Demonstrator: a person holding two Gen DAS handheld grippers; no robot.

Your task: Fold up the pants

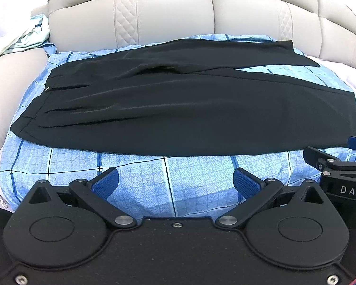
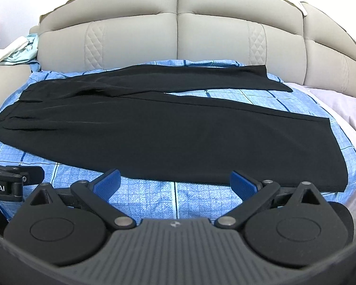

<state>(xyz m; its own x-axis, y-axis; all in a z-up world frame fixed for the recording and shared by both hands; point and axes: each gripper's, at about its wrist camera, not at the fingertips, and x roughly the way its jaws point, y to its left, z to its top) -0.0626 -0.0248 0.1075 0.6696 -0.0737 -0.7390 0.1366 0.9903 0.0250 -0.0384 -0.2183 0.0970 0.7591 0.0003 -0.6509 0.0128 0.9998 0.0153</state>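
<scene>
A blue checked sheet (image 1: 135, 178) is covering the bed beneath both sets of jaws, with a padded beige headboard (image 1: 173, 16) rising far beyond them. The black pants (image 1: 178, 109) are lying flat just ahead of the fingertips, waistband left, legs spreading right. The left gripper (image 1: 175, 181) and right gripper (image 2: 174, 181) are both hovering spread wide, holding nothing (each glimpsing the other at its edge). Only the right view is showing a pale lilac sheet (image 2: 339, 104) off right.
</scene>
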